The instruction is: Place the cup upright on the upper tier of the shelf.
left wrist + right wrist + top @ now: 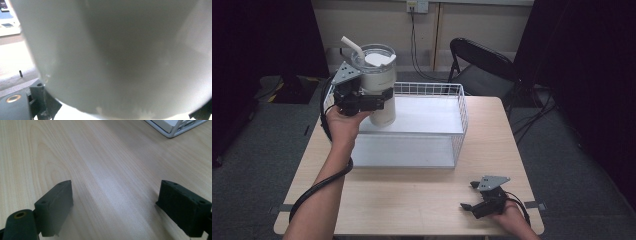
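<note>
Above the near-left corner of the wire basket (457,131), my left gripper (379,96) clamps the white cup (378,80) around its middle, upright, straw on top; my right gripper (471,196) rests spread and empty on the table (412,195), well apart.

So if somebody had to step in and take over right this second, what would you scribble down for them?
Left claw: shut on the white tumbler, gripping its body, held upright above the left end of the white wire basket. The tumbler has a clear lid and a straw.
Right claw: open, holding nothing, resting low over the wooden table near its front right corner.
Done: tumbler is picked up and carried over the basket.
Left: probably lower it into the basket, let go, and pull the left claw clear. Watch the basket rim on the way down.
</note>
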{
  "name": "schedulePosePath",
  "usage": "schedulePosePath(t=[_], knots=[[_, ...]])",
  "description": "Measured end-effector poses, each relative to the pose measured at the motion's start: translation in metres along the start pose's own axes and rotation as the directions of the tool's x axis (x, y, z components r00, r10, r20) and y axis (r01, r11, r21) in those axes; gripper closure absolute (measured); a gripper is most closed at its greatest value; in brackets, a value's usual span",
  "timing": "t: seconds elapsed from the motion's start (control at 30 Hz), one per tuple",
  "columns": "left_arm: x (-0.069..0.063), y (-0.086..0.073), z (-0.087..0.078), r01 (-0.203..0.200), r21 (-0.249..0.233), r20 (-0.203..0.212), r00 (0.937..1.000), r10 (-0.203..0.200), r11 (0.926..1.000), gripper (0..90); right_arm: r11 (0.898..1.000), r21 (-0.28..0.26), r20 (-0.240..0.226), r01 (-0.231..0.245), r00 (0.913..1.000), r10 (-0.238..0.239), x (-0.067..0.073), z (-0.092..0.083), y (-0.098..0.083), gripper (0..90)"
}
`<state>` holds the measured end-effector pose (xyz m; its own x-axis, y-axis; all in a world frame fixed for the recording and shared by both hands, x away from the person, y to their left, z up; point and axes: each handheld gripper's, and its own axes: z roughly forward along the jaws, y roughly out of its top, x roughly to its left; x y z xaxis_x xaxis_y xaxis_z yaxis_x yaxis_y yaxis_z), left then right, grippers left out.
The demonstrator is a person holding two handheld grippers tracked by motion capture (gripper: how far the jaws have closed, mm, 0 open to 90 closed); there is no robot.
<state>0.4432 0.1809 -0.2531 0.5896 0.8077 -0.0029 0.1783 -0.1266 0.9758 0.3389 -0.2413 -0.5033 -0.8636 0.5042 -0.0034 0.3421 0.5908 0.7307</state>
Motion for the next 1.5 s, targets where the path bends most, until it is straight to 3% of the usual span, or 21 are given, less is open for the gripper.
schedulePosePath(t=[0.57,0.83,1.03,1.33,1.5], knots=[[0.0,0.001,-0.004,0.0,0.018,0.006,1.0,0.0,0.9998,8.5,1.0,0.0,0.002,-0.003,1.0,0.003,0.0,-0.001,-0.001,12.2],[0.002,-0.001,-0.01,0.01,0.004,0.018,0.9998,-0.01,0.9999,8.4,1.0,0.0,0.002,-0.002,1.0,0.002,0.0,-0.001,-0.001,12.3],[-0.001,0.0,-0.005,0.012,0.013,-0.01,0.9999,-0.012,0.9998,8.7,1.0,-0.001,0.004,-0.002,1.0,0.002,0.0,-0.002,-0.002,12.2],[0.0,-0.001,-0.009,0.012,0.012,-0.005,0.9999,-0.012,0.9999,8.6,1.0,-0.001,0.008,-0.006,1.0,0.006,-0.001,-0.003,-0.003,12.2],[0.001,-0.002,-0.013,0.036,0.002,0.012,0.9993,-0.036,0.9994,8.0,1.0,-0.001,0.01,-0.009,0.9999,0.009,-0.001,-0.003,-0.003,12.3]])
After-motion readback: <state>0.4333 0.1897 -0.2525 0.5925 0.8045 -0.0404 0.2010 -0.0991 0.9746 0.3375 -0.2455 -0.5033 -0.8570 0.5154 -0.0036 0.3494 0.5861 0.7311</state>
